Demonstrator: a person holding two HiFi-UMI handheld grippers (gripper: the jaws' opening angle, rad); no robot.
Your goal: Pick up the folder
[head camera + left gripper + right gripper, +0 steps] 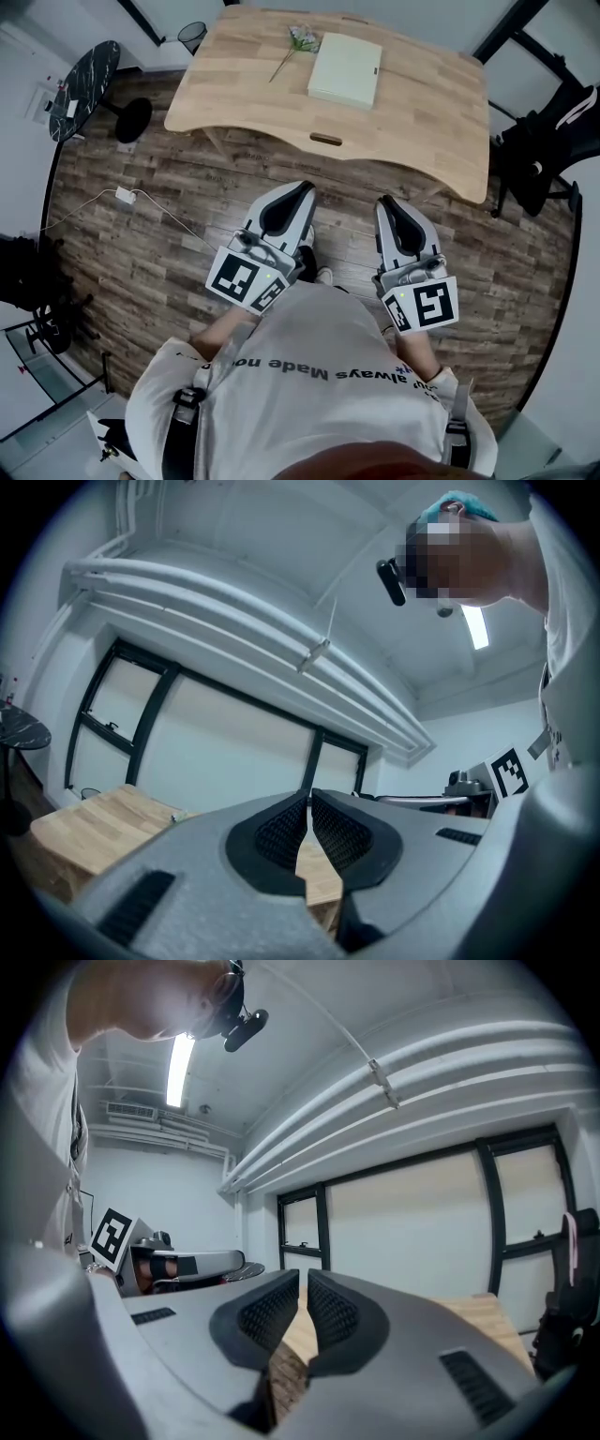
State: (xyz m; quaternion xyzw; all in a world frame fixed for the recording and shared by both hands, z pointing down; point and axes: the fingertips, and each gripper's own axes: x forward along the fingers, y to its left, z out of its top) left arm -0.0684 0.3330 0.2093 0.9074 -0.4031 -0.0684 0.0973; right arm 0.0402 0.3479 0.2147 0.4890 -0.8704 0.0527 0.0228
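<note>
A pale, closed folder [345, 68] lies flat on the far middle of the light wooden table [431, 122], with a small flower sprig [298, 42] beside its left edge. Both grippers are held level over the wood floor, short of the table's near edge. My left gripper [302, 187] is shut with nothing between its jaws; in the left gripper view its black pads [281, 836] meet, and the table [84, 822] shows beyond them. My right gripper [387, 201] is likewise shut and empty, with its pads [333, 1314] closed together. The folder appears in neither gripper view.
A round black side table [84, 89] and a black bin [192, 36] stand at the far left. On the right is a chair with dark clothing [548, 141]. A white cable and adapter [125, 195] lie on the floor to the left.
</note>
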